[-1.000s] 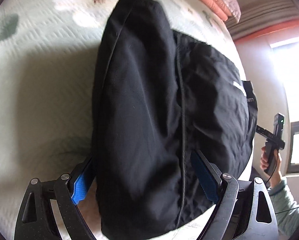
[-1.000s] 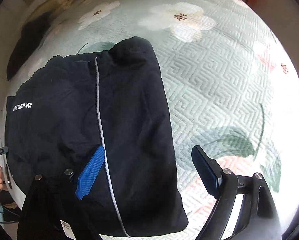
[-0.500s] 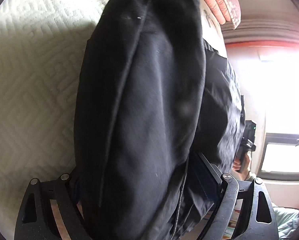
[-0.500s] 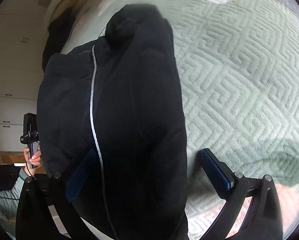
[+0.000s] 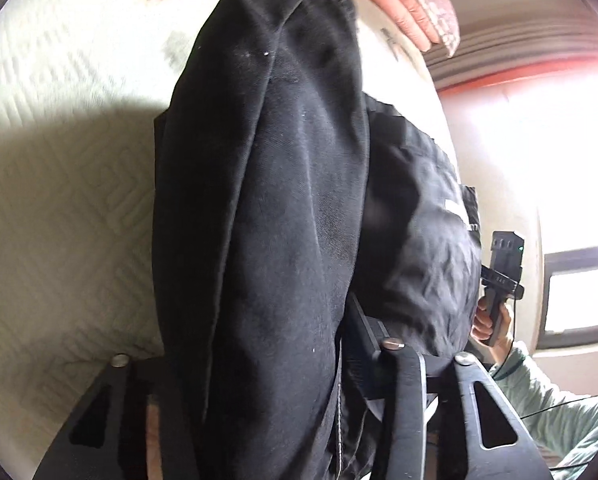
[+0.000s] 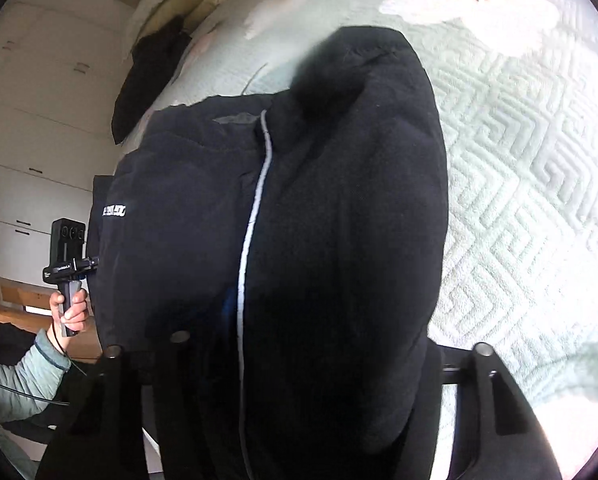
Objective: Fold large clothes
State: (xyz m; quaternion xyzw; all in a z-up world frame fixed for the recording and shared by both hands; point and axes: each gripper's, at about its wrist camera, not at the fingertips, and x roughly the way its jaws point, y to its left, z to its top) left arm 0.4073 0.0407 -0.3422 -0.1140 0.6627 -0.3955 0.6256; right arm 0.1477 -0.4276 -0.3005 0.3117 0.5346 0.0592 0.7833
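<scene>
In the left wrist view, the pale green quilted bedspread (image 5: 59, 200) filled the left side, its raised zigzag pattern washed out by the light. Next came the black jacket (image 5: 279, 220), lying on the bed and bunched into a thick fold that rose up the middle of the picture. Our left gripper (image 5: 255, 364) had that fold between its fingers, and its jaws were closing on the cloth; the pads themselves were buried under the fabric, so we could not tell for sure how firmly they pressed, though the cloth looked pinched. Further right lay the flatter part of the jacket with a small white label, then a folded pink quilt (image 5: 403, 8) at the top, and at the far right edge a hand (image 5: 489, 322) gripping the handle of the other tool beside a bright window (image 5: 579, 288).

In the right wrist view, the far left showed white cupboards (image 6: 31, 128) and a hand (image 6: 71, 312) in a pale sleeve, holding the left tool's handle. A dark garment (image 6: 147, 76) lay at the bed's far edge. The jacket (image 6: 339, 220) took the middle, a white zip line running down it. Our right gripper (image 6: 311, 344) straddled its near fold, jaws closing with the cloth between them and seemingly clamped. To the right spread the bedspread (image 6: 519, 200) with a white flower print (image 6: 475, 4).
</scene>
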